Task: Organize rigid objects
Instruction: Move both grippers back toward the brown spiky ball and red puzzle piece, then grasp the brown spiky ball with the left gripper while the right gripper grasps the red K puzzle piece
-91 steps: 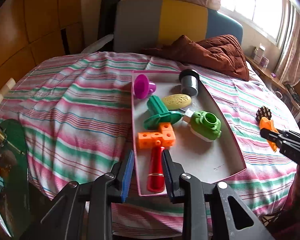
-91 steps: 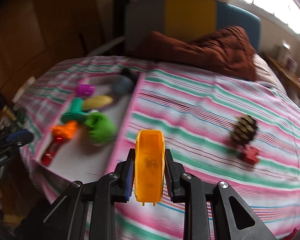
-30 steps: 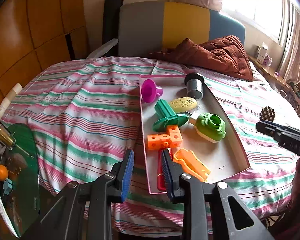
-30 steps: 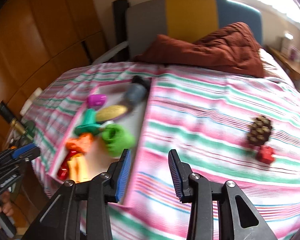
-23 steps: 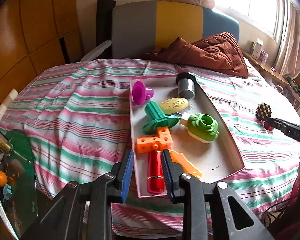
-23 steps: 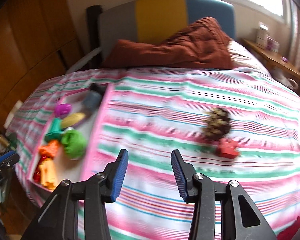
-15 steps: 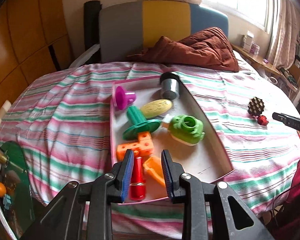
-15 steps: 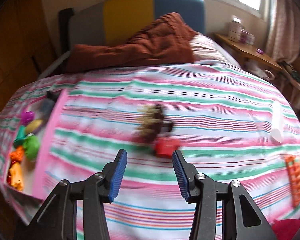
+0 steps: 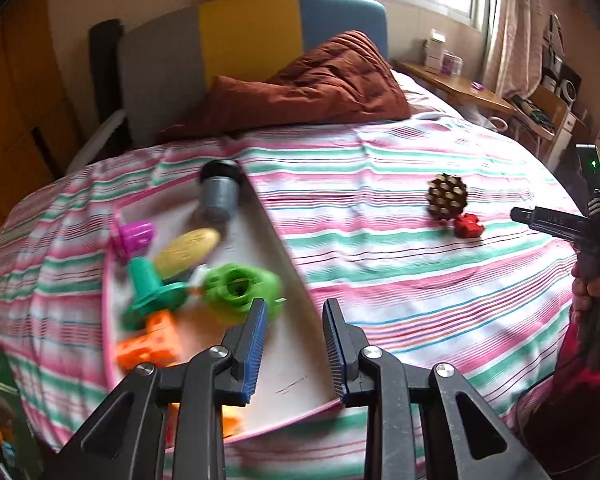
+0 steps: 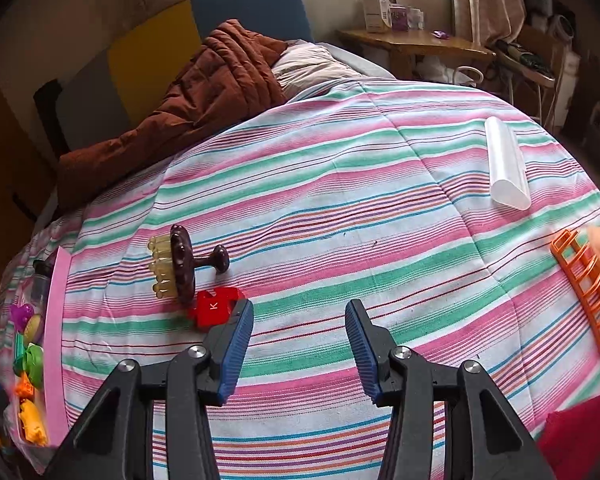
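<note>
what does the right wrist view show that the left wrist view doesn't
Only the right wrist view: a clear tube, an orange rack, and the right claw's open jaws.

Only the left wrist view: the left claw, empty, over the tray.

Both: the brown brush, the red block, the tray's toys, the striped bedspread.

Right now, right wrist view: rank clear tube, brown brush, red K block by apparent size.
1. clear tube
2. brown brush
3. red K block
The tube lies farther away, so it likely is truly largest.
</note>
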`<state>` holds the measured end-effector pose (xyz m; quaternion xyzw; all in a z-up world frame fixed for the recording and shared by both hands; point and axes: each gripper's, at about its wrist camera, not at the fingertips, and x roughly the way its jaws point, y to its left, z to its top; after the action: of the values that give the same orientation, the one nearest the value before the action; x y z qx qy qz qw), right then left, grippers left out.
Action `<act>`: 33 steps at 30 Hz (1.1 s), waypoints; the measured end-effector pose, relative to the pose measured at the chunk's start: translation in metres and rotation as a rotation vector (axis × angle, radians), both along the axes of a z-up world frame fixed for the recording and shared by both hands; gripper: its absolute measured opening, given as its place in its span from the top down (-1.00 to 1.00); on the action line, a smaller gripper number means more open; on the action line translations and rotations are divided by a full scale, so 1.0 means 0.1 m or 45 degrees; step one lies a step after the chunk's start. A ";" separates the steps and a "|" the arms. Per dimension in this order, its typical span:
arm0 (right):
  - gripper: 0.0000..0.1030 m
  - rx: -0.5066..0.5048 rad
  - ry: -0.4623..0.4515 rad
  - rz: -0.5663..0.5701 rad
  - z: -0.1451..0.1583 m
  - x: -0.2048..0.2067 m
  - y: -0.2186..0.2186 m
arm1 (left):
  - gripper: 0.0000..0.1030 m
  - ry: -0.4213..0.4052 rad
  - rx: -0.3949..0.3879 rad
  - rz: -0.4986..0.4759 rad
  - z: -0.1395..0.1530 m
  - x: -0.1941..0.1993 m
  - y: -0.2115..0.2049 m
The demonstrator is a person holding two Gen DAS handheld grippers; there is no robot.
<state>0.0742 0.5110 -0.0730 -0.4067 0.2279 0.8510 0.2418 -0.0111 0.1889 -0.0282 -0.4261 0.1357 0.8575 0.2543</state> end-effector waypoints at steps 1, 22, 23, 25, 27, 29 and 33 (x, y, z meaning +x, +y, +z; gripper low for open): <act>-0.05 -0.005 -0.006 -0.003 0.00 0.00 -0.01 | 0.46 -0.007 0.002 -0.014 -0.01 -0.01 0.07; -0.28 -0.062 -0.007 -0.082 0.04 0.05 0.14 | -0.71 -0.249 0.142 -0.315 -0.37 -0.55 2.06; -0.28 -0.068 -0.009 -0.084 0.03 0.05 0.14 | -0.72 -0.256 0.134 -0.308 -0.41 -0.59 2.12; -0.28 -0.074 -0.012 -0.085 0.03 0.05 0.15 | -0.74 -0.256 0.137 -0.313 -0.45 -0.63 2.19; -0.28 -0.070 -0.015 -0.084 0.03 0.04 0.15 | -0.74 -0.275 0.135 -0.306 -0.51 -0.67 2.27; -0.28 -0.067 -0.021 -0.083 0.02 0.04 0.15 | -0.74 -0.290 0.141 -0.285 -0.56 -0.72 2.33; -0.29 -0.070 -0.036 -0.078 -0.01 0.02 0.15 | -0.48 -0.365 0.128 -0.246 -0.75 -0.85 2.41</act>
<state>0.0757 0.5255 -0.0737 -0.4180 0.2603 0.8307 0.2596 -0.0965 0.4297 -0.1034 -0.5159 0.0954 0.7651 0.3733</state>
